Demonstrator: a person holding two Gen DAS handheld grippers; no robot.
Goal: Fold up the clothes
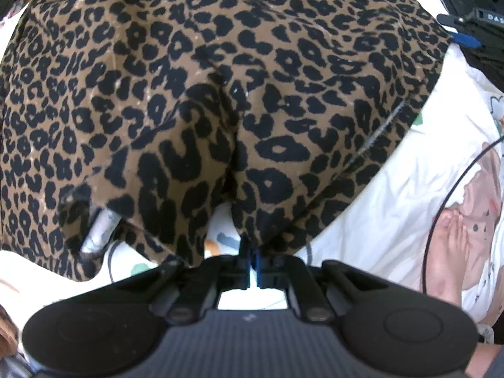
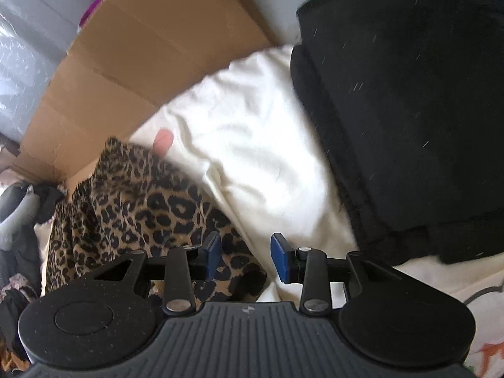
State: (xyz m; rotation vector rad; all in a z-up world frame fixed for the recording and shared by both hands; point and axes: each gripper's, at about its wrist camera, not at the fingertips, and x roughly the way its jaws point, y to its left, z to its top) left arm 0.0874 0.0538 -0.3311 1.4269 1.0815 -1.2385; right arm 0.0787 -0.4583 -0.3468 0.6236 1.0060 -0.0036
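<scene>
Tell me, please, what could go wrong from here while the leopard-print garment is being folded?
1. The left gripper pinches only a small edge of the brown-and-black leopard-print garment, so the cloth might slip out.
2. The right gripper has its blue-padded fingers open and empty, so the garment may sag on that side.
3. A thin black cable lies on the white printed bedsheet and could snag.

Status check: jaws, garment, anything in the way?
Left gripper shut on leopard-print garment. Right gripper open, empty, above the garment's edge. Black folded clothing lies beside it.
</scene>
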